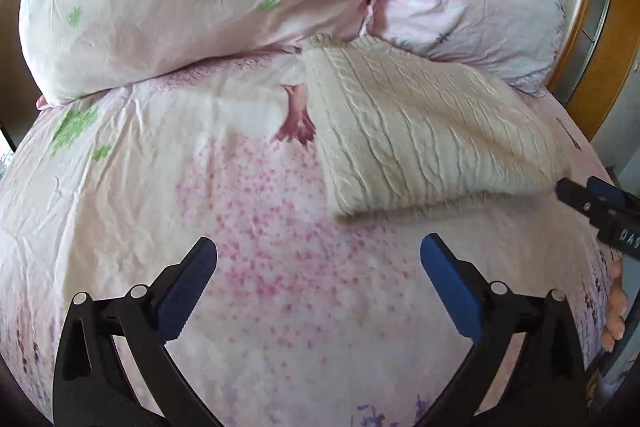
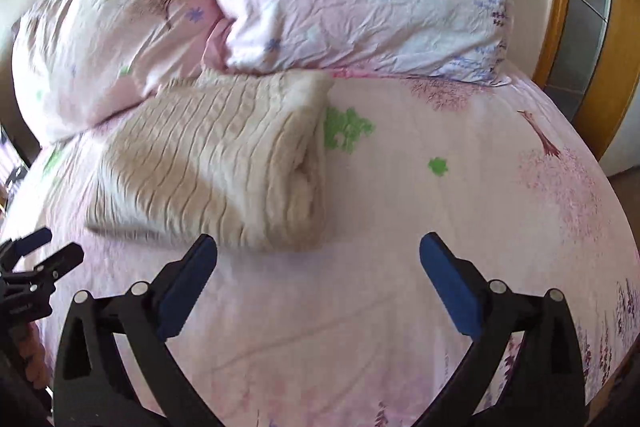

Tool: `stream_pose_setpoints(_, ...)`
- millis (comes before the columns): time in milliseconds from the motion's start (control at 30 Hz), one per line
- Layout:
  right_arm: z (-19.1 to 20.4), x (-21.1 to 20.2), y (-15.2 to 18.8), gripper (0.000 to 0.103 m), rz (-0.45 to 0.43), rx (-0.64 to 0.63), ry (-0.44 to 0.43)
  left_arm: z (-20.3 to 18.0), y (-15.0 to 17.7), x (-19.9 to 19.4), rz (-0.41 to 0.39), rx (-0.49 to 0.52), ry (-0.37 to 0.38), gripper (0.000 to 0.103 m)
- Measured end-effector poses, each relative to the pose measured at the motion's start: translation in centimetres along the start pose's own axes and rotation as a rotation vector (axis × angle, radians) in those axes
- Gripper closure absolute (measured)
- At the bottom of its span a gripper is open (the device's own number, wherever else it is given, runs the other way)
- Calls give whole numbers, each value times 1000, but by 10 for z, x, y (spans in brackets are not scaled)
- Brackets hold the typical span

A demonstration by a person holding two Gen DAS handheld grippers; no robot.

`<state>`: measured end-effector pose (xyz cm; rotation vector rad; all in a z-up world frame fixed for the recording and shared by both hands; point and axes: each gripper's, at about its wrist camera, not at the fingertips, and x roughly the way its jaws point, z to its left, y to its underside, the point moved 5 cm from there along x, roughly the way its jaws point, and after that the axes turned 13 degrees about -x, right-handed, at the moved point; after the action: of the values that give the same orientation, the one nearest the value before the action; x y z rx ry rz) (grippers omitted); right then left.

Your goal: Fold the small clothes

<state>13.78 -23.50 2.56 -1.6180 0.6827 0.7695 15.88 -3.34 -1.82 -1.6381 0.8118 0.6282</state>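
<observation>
Left wrist view: left gripper (image 1: 318, 279) hovers over bare bedsheet (image 1: 168, 195), jaws spread wide, nothing between them. Cream knit garment (image 1: 420, 131) lies folded on the sheet ahead and to the right, far end tucked against the two pillows (image 1: 192, 7). Right gripper (image 1: 592, 199) enters at frame right, tip just beside the garment's near right corner; contact can't be confirmed.

Right wrist view: right gripper (image 2: 318, 279) likewise has jaws wide apart, empty, above the sheet w/ the garment (image 2: 208, 163) just ahead-left. The garment's rolled, doubled edge faces right; layers stack there, so the piece reads as already folded at least once. Left gripper (image 2: 36, 259) shows at frame left, near the garment's near left corner.

Placement, as judged: both tools flank the near edge, one per corner, a sensible stance either for releasing a finished fold or for pinching corners for another fold.

Edges/room: near edge lies free and reachable; far edge is crowded by pillows, so little room to push fwd. Open sheet lies to the right of the garment and toward the grippers, enough to drag or flip it nearer. Wooden bed frame (image 2: 560, 7) bounds the right side, well apart from the garment.
</observation>
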Motion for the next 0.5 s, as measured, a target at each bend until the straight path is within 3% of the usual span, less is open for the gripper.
stream_pose_setpoints(100, 29, 16, 13, 2, 61, -37, 48, -9, 12, 11, 22, 42, -64, 1)
stream_pose_setpoints(200, 34, 29, 25, 2, 114, -7, 55, -8, 21, 20, 44, 69, -139, 1)
stream_pose_setpoints(300, 34, 29, 29, 2, 124, 5, 44, -3, 23, 21, 48, 23, -116, 1)
stream_pose_setpoints(500, 31, 31, 32, 2, 115, 21, 21, -3, 22, 21, 48, 26, -120, 1)
